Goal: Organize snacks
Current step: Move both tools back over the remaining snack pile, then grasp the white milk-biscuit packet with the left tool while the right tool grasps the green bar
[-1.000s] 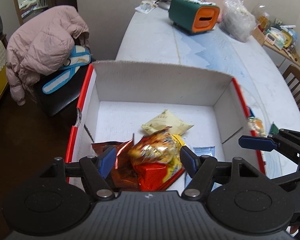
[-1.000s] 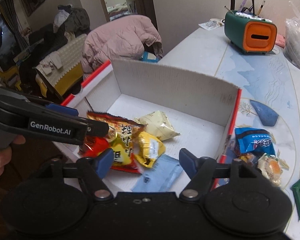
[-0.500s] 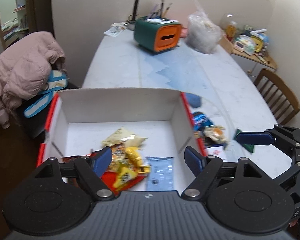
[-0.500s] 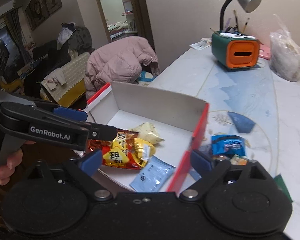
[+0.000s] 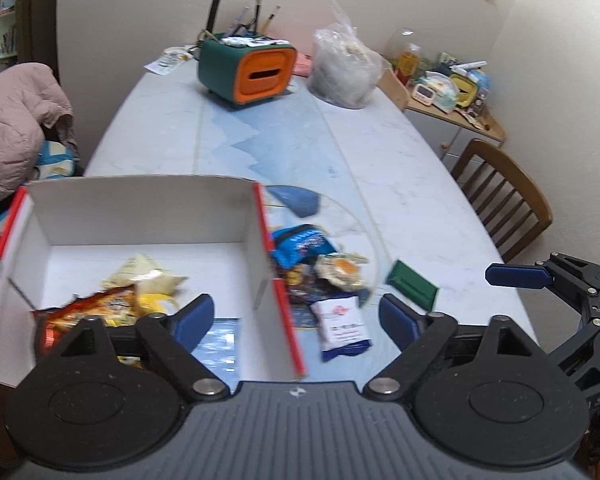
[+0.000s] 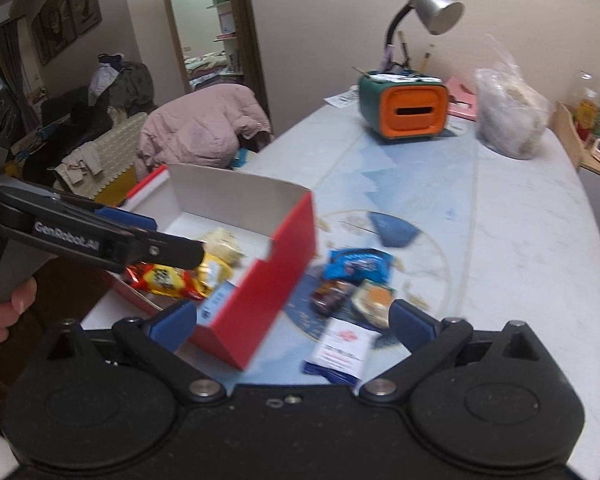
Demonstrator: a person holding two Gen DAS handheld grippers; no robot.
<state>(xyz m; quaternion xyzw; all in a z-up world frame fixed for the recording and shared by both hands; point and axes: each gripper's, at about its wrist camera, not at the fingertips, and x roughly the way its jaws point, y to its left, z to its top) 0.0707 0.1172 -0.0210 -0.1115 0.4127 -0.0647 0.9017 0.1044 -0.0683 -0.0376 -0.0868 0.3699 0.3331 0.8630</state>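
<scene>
A red-and-white cardboard box (image 5: 140, 208) stands open on the table, holding a red-orange packet (image 5: 92, 312), a cream packet (image 5: 144, 276) and a light blue packet (image 5: 220, 344). To its right lie loose snacks: a blue packet (image 5: 304, 242), a round cake packet (image 5: 340, 270), a white-and-blue packet (image 5: 340, 324) and a green packet (image 5: 412, 284). My left gripper (image 5: 296, 320) hovers over the box's right wall, its jaws opening and holding nothing. My right gripper (image 6: 292, 324) hangs above the box (image 6: 268, 280) corner and the white-and-blue packet (image 6: 344, 348), jaws opening wide and empty.
At the far end of the table (image 5: 380, 152) stand an orange-and-green desk organiser (image 5: 248, 70), a lamp and a stuffed plastic bag (image 5: 344, 76). A wooden chair (image 5: 500, 196) is at the right edge. A pink jacket (image 5: 12, 128) lies on a seat to the left.
The left gripper let go of the red-yellow packet, which now lies in the box. Both grippers drew back and swung right toward the loose snacks, with their jaws spreading wider.
</scene>
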